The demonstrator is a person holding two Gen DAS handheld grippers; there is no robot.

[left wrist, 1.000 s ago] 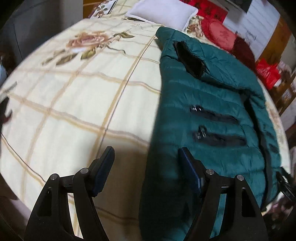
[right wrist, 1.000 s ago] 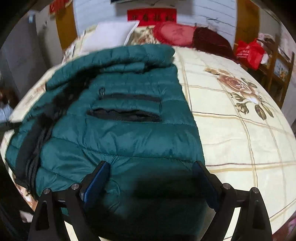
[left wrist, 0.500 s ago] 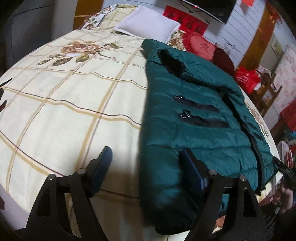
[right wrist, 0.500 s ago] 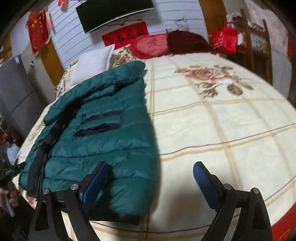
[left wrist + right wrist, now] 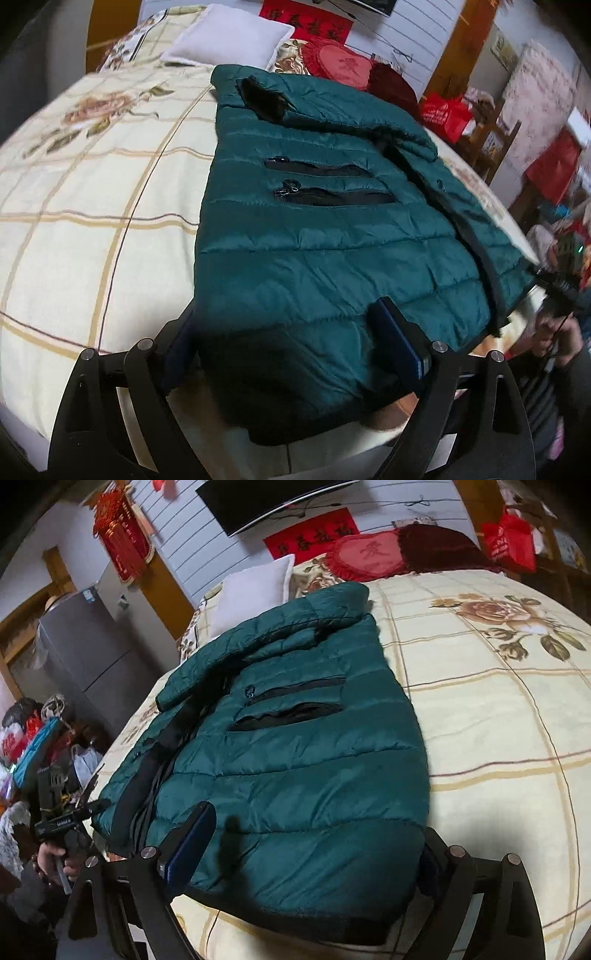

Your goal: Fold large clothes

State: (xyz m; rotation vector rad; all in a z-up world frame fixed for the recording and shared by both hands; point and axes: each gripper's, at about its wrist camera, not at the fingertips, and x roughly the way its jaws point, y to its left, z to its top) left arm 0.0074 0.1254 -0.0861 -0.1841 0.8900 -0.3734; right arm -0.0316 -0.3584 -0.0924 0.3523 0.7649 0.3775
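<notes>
Nearest the cameras, the left gripper [image 5: 291,354] stands with its jaws spreading wider; the hem corner of the jacket [image 5: 325,229] lies between them, but the pads do not press on it. The right gripper [image 5: 314,853] is likewise spread wide, straddling the opposite hem corner without contact. Each gripper frames one bottom corner, which suggests a two-point pickup of the hem so the next fold stays square.

The green quilted jacket lies lengthwise on the bed [image 5: 92,206], already doubled over, pocket zippers facing up, a sleeve laid along one long edge. Its hem sits at the near edge of the bed, within reach.

Beyond the collar, a white pillow [image 5: 225,40] and a red cushion [image 5: 340,66] rest at the head of the bed, clear of the jacket.
</notes>
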